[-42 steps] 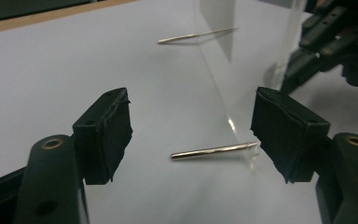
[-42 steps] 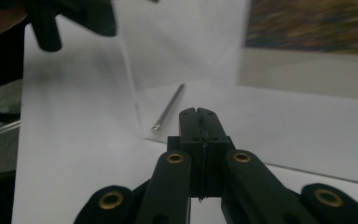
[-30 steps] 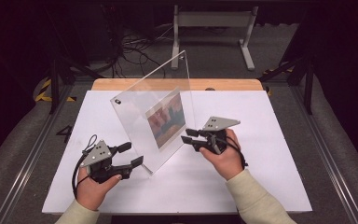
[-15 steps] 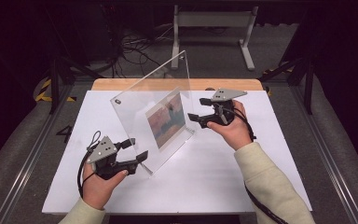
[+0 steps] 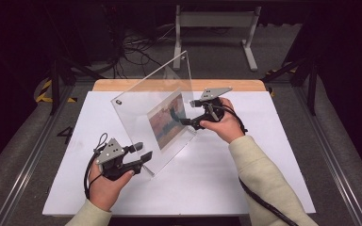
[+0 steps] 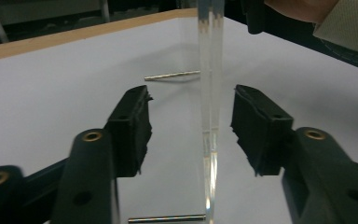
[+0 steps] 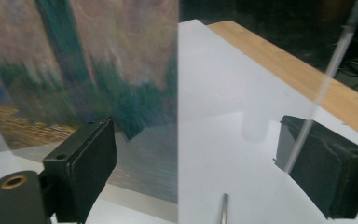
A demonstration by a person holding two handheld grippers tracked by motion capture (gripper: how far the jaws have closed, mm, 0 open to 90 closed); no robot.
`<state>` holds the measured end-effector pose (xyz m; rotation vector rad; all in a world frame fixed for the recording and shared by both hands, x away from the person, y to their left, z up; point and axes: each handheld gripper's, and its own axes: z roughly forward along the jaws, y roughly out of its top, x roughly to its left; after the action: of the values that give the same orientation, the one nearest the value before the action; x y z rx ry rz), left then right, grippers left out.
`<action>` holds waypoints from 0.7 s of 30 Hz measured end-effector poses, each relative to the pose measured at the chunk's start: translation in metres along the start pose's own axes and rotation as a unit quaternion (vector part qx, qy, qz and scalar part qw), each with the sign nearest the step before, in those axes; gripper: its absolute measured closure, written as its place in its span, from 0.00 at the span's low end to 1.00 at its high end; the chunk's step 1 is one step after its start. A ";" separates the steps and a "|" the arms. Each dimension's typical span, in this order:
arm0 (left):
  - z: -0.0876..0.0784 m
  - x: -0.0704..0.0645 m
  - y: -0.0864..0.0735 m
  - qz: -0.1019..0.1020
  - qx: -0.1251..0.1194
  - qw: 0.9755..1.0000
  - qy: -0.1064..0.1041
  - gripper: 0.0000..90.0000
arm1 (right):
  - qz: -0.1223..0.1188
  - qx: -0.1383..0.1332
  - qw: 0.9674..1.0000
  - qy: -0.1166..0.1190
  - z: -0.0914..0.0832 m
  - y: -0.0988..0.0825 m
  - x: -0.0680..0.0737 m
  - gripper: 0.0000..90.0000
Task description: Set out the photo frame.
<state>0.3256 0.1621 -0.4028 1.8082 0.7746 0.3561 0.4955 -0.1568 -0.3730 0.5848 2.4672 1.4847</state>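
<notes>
Between each pair of parted tongs, left tongs (image 5: 141,151), right tongs (image 5: 188,113), upright acrylic photo frame (image 5: 158,115), ungripped.

No legible text, label, brand, number or sign appears anywhere in these views. The picture (image 5: 167,123) held inside the clear acrylic frame (image 5: 143,101) on the white worktop (image 5: 207,174) carries only painted colour, blurred greens, reds and ochres, with no caption or signature that can be made out. A dark mark on the floor (image 5: 66,134) just left of the worktop resembles a numeral but is too small and indistinct to read. Yellow-and-black striped hazard tape (image 5: 41,92) lies on the floor at the far left, bearing no words.
</notes>
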 end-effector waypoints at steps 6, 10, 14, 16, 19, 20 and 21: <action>0.002 -0.001 -0.001 0.014 0.004 1.000 -0.007 0.91 | 0.001 -0.001 1.000 0.024 0.003 0.001 -0.001 0.13; 0.002 0.000 -0.001 0.001 0.003 1.000 -0.004 0.93 | 0.000 -0.001 1.000 0.022 0.001 0.001 -0.001 0.15; -0.001 0.006 -0.001 -0.025 0.004 1.000 -0.018 0.95 | 0.004 0.009 1.000 0.017 -0.008 0.001 0.001 0.24; -0.002 0.007 -0.001 -0.028 0.005 0.999 -0.021 0.95 | 0.003 0.010 1.000 0.015 -0.009 0.000 0.002 0.27; -0.003 0.006 0.001 -0.022 0.006 0.999 -0.026 0.95 | 0.005 0.006 1.000 0.006 -0.015 -0.001 0.005 0.28; -0.003 0.006 0.002 -0.018 0.003 0.999 -0.026 0.95 | 0.002 0.000 1.000 -0.002 -0.020 -0.001 0.009 0.28; -0.004 0.006 0.003 -0.015 0.001 0.999 -0.029 0.95 | 0.002 0.000 1.000 -0.002 -0.020 -0.001 0.009 0.28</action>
<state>0.3289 0.1681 -0.3991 1.7984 0.7608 0.2811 0.4799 -0.1689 -0.3642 0.5938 2.4647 1.4826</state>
